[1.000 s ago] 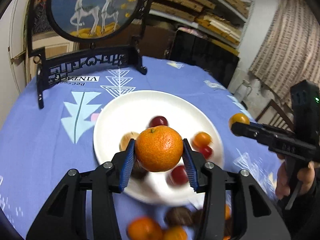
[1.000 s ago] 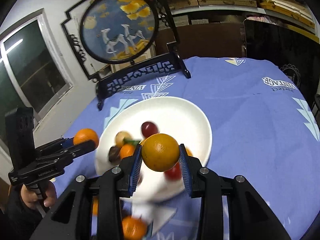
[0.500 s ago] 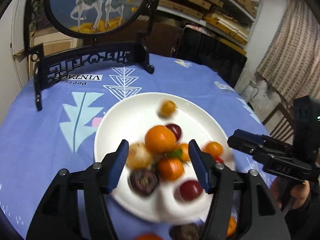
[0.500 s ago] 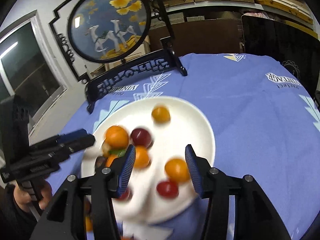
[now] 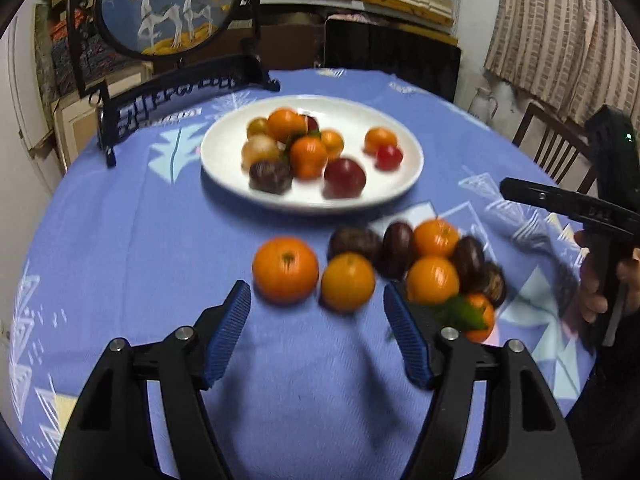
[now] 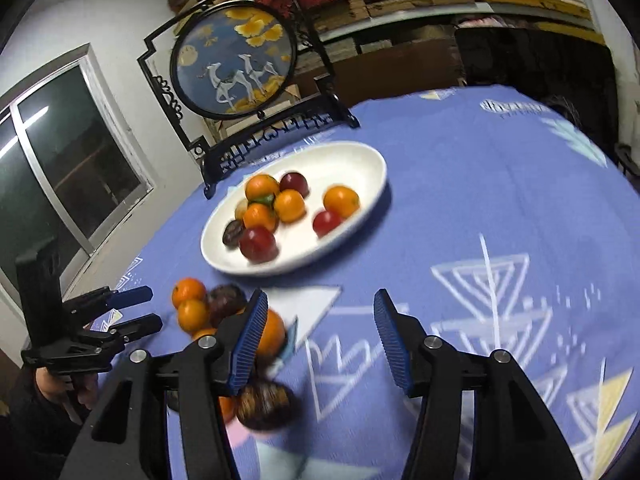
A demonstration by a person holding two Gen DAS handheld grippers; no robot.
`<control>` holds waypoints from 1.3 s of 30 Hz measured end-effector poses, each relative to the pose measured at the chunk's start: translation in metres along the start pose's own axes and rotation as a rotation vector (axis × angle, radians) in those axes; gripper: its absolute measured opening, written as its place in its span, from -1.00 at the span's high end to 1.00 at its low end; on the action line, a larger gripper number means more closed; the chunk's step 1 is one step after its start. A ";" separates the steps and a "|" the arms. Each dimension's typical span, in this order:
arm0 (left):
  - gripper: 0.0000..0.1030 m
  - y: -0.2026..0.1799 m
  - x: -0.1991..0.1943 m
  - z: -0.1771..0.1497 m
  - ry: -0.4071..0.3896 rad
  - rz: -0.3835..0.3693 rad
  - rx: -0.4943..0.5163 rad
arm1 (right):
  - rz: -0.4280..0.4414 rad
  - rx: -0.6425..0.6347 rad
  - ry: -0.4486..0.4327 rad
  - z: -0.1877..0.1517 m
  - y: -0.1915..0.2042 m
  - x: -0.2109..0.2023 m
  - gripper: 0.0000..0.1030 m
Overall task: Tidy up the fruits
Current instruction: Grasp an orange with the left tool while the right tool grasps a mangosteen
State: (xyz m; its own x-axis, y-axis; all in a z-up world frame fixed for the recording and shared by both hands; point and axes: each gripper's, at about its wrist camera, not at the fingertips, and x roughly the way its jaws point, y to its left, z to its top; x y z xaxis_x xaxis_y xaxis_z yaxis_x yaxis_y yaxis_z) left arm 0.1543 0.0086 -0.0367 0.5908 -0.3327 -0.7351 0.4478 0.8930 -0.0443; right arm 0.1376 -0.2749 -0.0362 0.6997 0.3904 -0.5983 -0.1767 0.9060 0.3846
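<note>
A white plate [image 5: 224, 172] [image 6: 360, 168] on the blue tablecloth holds several oranges, red plums and dark fruits. Nearer, a loose pile lies on the cloth: oranges [image 5: 285, 270] [image 6: 188, 292] and dark round fruits [image 5: 396, 248] [image 6: 262, 400]. My left gripper [image 5: 316, 300] hovers just short of two oranges, its jaws opening with nothing between them; it also shows at the left of the right wrist view [image 6: 152, 308]. My right gripper [image 6: 320, 300] is over bare cloth beside the pile, jaws opening and empty. In the left wrist view it shows at the right [image 5: 520, 192], with a hand on its grip.
A round painted screen in a black carved stand [image 5: 172, 4] [image 6: 236, 64] stands behind the plate. A wooden chair [image 5: 552, 140] is past the table's right edge, a window [image 6: 60, 152] to the left, and shelves along the back wall.
Both grippers let their oranges go onto the plate and opened. Both then drew back from the plate toward the loose pile.
</note>
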 end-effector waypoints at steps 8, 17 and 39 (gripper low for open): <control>-0.06 -0.027 0.013 -0.006 0.004 0.000 0.051 | -0.011 -0.004 0.003 -0.017 -0.001 -0.004 -0.08; 0.06 -0.029 0.044 0.016 0.058 0.005 0.031 | 0.021 -0.007 0.012 -0.019 -0.001 -0.004 -0.08; 0.32 -0.004 0.003 -0.002 -0.110 -0.069 -0.121 | -0.120 -0.415 0.214 -0.052 0.081 0.027 -0.08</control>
State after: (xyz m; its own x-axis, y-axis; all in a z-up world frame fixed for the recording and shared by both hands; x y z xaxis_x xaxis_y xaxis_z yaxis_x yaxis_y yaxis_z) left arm 0.1527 0.0051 -0.0398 0.6343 -0.4197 -0.6492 0.4098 0.8946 -0.1780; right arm 0.1067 -0.1828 -0.0580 0.5818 0.2643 -0.7691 -0.3950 0.9185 0.0169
